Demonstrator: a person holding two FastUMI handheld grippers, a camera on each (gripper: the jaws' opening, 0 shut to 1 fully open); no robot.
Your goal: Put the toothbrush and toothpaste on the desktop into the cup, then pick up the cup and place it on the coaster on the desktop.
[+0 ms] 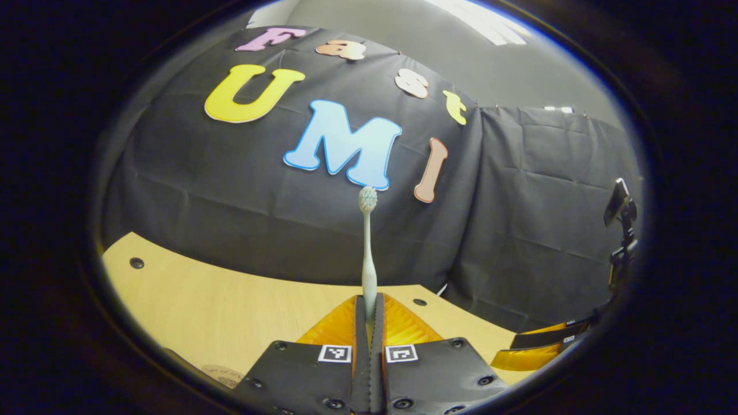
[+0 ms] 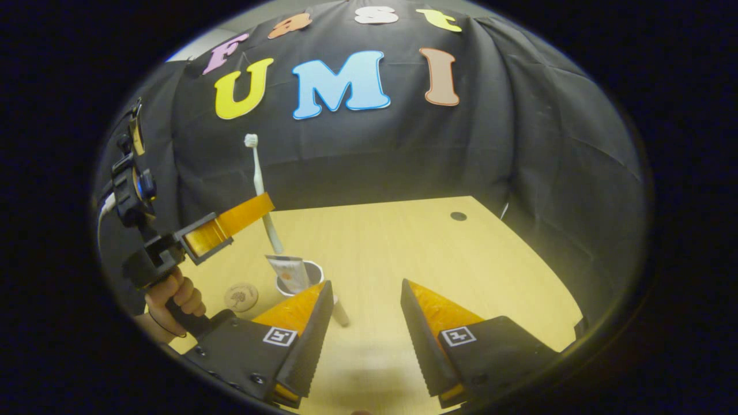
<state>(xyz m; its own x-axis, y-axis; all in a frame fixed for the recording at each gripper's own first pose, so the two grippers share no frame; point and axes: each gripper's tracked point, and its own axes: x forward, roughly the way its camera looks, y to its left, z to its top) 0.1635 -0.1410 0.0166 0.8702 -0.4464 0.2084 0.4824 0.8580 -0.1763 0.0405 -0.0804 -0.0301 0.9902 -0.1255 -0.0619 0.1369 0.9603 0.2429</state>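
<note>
Both grippers, left gripper [image 1: 369,323] and right gripper [image 2: 366,323], have black screwed plates bearing square black-and-white markers.

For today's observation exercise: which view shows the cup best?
The right gripper view: the cup stands on the desktop with the toothpaste in it, beside the coaster. The left gripper view gives nothing clear of it.

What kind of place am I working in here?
Likely a recording booth, not a bathroom: a black cloth wall backs a bare wooden desktop, and a small camera on a stand sits at its edge.
</note>
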